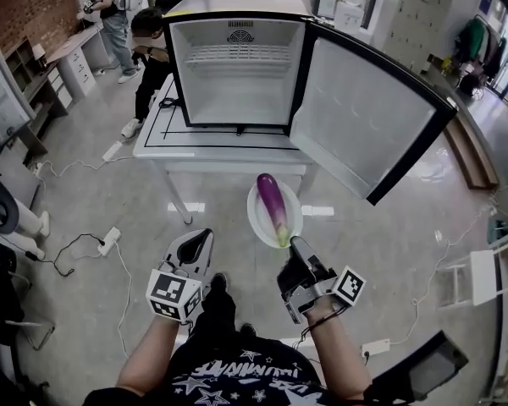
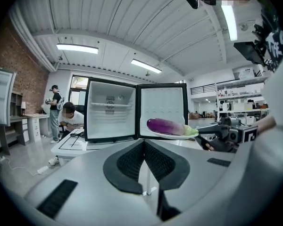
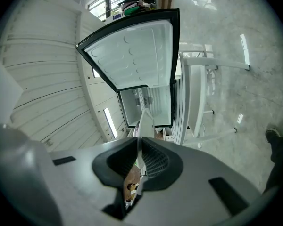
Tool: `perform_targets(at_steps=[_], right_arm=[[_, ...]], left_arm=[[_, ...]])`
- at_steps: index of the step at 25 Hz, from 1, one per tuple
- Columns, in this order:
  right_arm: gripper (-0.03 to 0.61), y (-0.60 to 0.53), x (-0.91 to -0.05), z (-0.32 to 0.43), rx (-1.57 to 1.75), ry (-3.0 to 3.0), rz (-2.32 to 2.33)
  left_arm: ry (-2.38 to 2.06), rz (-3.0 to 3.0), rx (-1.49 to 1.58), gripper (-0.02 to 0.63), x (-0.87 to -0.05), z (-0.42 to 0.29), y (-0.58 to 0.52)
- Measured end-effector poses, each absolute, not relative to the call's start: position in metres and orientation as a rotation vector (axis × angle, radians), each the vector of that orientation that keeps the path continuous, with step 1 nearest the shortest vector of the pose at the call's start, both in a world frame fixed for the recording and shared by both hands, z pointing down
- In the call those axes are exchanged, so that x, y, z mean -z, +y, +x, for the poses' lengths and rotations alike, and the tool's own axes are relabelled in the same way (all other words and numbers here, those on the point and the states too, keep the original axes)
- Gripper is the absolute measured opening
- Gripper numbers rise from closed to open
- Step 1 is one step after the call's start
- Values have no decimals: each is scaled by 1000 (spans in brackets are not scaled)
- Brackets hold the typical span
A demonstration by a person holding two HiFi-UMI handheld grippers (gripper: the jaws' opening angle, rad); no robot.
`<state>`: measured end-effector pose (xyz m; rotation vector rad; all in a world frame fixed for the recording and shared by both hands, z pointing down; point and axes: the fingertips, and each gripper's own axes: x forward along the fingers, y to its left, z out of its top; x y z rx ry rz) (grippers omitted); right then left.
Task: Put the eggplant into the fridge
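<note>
Clamping the white plate [image 1: 256, 216] by its near rim, our right gripper [image 1: 295, 244] holds the eggplant [image 1: 273, 205] level, we judge so it cannot roll off; our left gripper [image 1: 195, 244] hangs idle, jaws pressed together on nothing; the mini fridge [image 1: 183, 74] ahead sits on a table [image 1: 220, 149], door [image 1: 364, 117] swung wide, its wire shelf [image 1: 237, 55] bare

A white table [image 1: 229, 146] stands on a glossy grey floor [image 1: 93, 193]. Left of the table runs a brick wall [image 1: 21, 7] with desks [image 1: 68, 53] along it, and a power strip [image 1: 110, 240] on the floor; beyond the table's right end stand pale lockers [image 1: 419, 11]. Above the table, strip lights [image 2: 77, 48] glow on a ribbed white ceiling [image 2: 132, 27].
</note>
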<state>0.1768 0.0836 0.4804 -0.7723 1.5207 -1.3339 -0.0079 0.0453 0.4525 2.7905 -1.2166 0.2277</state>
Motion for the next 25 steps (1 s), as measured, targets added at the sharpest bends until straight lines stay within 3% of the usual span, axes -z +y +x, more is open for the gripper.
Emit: perform_targets(at_steps=[25], right_arm=[[23, -96, -485, 149, 1357, 1516, -858]], left_arm=[[-1121, 2795, -199, 9, -453, -22, -145]])
